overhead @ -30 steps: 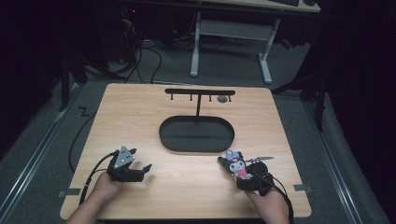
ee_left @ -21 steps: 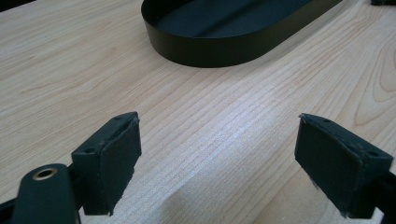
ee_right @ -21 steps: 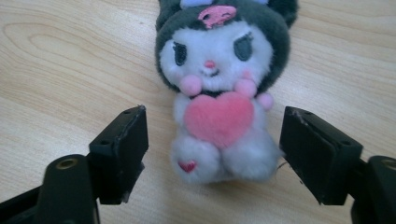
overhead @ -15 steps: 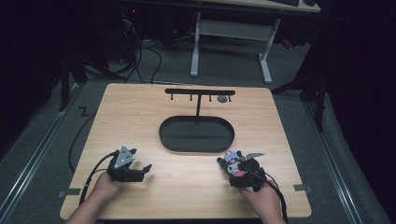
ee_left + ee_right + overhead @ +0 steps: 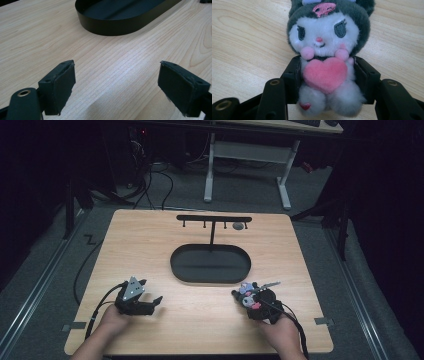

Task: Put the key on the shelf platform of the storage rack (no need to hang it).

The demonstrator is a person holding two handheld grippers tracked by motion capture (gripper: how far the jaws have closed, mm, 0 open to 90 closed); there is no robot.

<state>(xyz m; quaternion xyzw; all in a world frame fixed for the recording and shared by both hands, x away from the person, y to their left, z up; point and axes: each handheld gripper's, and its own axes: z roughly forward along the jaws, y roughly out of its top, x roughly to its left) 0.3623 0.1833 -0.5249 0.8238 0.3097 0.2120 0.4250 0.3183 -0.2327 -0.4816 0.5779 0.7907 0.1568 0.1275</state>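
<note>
the right gripper, its jaws just closing, clamped the plush near the table's front right corner for lifting, while the left gripper waited wide, empty.

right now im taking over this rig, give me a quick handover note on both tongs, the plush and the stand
Right tongs: jaws have just been closing and now press both sides of the plush toy, near the table's front right edge.
Left tongs: open, nothing between them, low over bare table at front left.
Black oval tray with its hook stand sits mid-table; a small grey thing hangs at the bar's right end.
Done: plush gripped.
Left: probably lifting it and hanging it on the stand or setting it in the tray.
</note>
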